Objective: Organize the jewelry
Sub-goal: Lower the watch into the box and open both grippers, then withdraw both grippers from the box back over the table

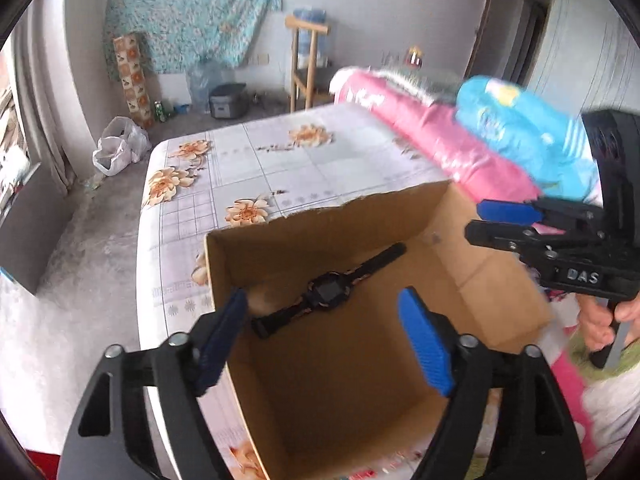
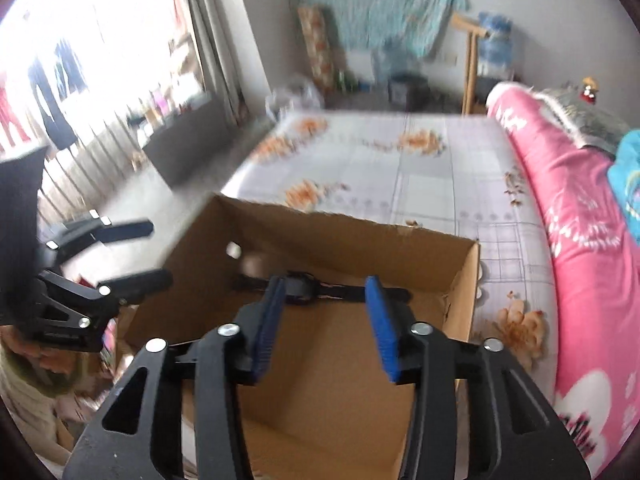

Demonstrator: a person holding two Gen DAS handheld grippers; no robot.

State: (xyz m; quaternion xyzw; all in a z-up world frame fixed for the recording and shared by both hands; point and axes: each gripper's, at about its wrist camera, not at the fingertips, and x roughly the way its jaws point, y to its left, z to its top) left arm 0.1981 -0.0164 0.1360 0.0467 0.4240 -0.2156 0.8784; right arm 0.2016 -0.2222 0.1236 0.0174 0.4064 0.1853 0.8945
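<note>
Left wrist view first. Black watch [image 1: 326,294] lay flat on the floor of the open cardboard box [image 1: 492,280], at centre frame, strap running from lower left up to upper right. Sat just ahead of the left gripper [image 1: 332,336], between and beyond the blue pads [image 1: 426,344]. Jaws stood spread wide, gripping nothing. Left pad hung over the box's near left wall. Right gripper [image 1: 494,222] poked in from the right edge, above the box rim, fingers close together though a narrow gap showed; nothing seen between them.

Right wrist view next, blurred. Same watch [image 2: 304,286] lay across the far floor of the box [image 2: 460,304], long axis left to right in the frame, watch face just behind the left pad of the right gripper [image 2: 326,322]. Jaws parted, empty. Left gripper [image 2: 146,252] came in at the left edge, outside the box wall, also released.

Judged from both: watch dead ahead of both sets of jaws, right one apparently lined up across the strap.
</note>
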